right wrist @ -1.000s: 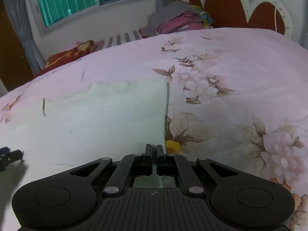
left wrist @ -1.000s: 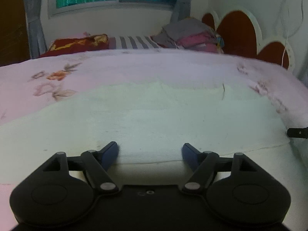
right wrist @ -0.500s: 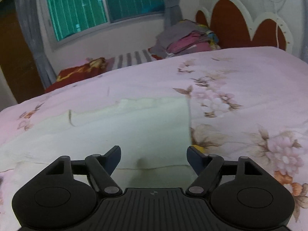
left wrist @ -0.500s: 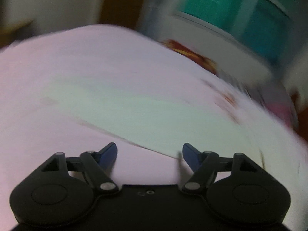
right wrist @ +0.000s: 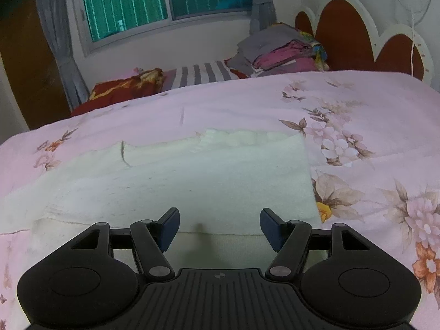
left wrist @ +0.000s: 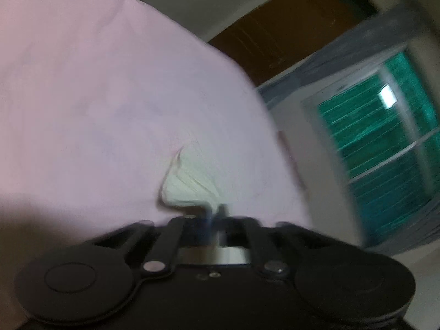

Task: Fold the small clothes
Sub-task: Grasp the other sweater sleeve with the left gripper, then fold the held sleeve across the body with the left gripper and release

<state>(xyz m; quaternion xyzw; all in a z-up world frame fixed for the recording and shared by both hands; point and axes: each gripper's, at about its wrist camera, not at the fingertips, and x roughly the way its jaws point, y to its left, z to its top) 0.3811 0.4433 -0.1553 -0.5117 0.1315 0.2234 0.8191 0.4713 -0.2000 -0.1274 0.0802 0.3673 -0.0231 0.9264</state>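
Left wrist view: the picture was blurred and tilted. The left claw was seen pressed together on a bunched corner of a pale white cloth, its jaws having just closed. The cloth corner was puckered into radiating creases just ahead of the claw tips and lay on the pink bedspread, which filled the left half of the picture. A brown door, a grey curtain and a green-lit window were seen at the right.

Right wrist view: the right claw was seen spread apart, its blue pads touching nothing. Whether the claw hung above the cloth or rested on it could not be told. The white cloth was laid flat on the pink floral bedspread, stretching from the picture's left edge to a straight edge right of centre, with its near hem just ahead of the claw tips. A ragged, fluffy border was seen along its far side. Beyond the bed, a red patterned pillow, a grey-striped pillow and a stack of folded clothes were seen below the window, beside a red scalloped headboard.
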